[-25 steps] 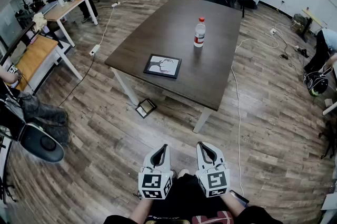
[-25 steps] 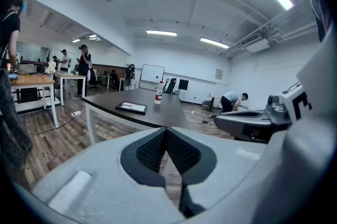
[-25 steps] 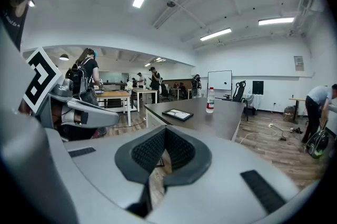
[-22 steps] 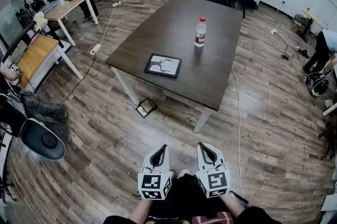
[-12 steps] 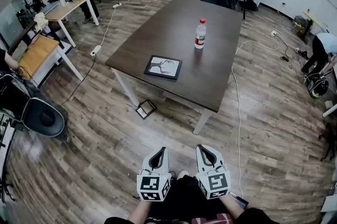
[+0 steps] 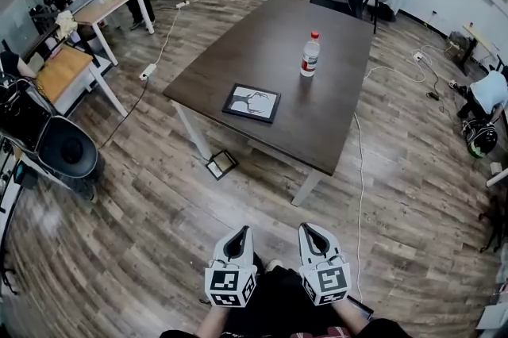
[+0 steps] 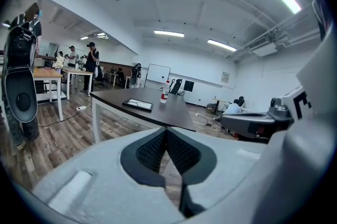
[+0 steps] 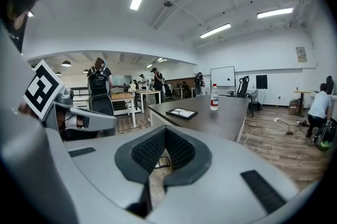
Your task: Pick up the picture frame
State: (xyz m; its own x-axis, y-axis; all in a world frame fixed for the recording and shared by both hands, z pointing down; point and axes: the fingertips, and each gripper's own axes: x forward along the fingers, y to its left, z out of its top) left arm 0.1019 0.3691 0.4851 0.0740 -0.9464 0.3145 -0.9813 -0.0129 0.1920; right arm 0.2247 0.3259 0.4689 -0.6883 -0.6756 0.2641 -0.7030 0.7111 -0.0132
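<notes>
A black picture frame [image 6: 252,103] with a pale picture lies flat near the front edge of the dark table [image 6: 333,122]; it also shows as picture frame [image 7: 138,104] and picture frame [image 8: 182,112] in the gripper views. My left gripper [image 6: 245,230] and right gripper [image 6: 303,226] hang side by side close to my body, well short of the table. Both point toward the table with jaws shut and nothing between them. The same left gripper [image 7: 166,130] and right gripper [image 8: 165,129] show their pads pressed together.
A clear water bottle [image 6: 309,55] with a red cap stands on the table beyond the frame. A second small frame [image 6: 221,164] lies on the wooden floor under the table's front. An office chair [image 6: 63,150] stands at left; cables [image 6: 359,193] run across the floor at right. People work at desks far left.
The grippers have hardly moved. The head view has shifted a little, so the table sits slightly further right, and the chair at left has rolled up and in.
</notes>
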